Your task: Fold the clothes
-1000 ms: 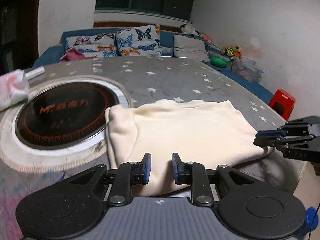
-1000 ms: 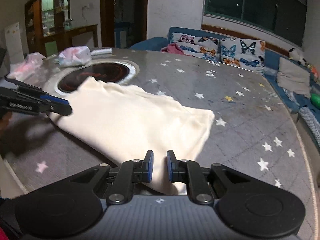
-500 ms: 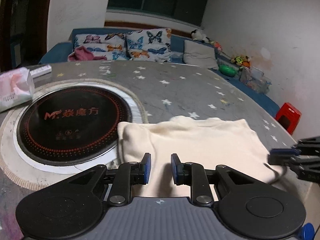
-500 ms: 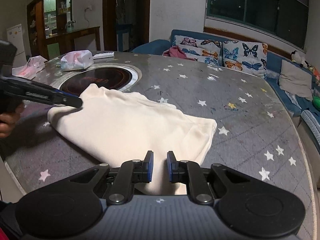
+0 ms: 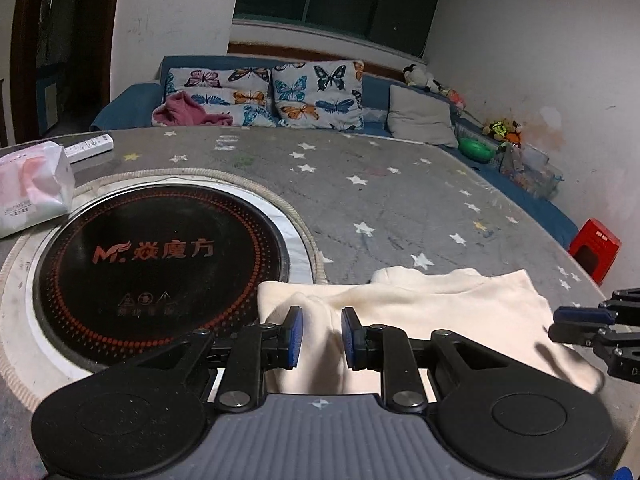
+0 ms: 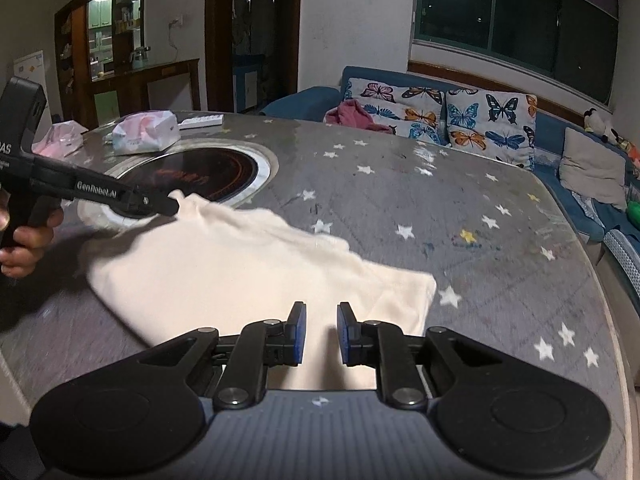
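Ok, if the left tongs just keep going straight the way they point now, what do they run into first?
Most likely the cream garment: a raised fold of it already sits between the open left tongs. Past that fold, the line runs over bare star-print table cover toward the sofa; depth there is hard to judge.

A home living-dining room: behind the round star-patterned table (image 5: 400, 200) with its built-in induction hob (image 5: 160, 264) runs a blue sofa (image 6: 560, 132) with butterfly cushions (image 5: 316, 94); left of it, seemingly a kitchen doorway (image 6: 116, 52).
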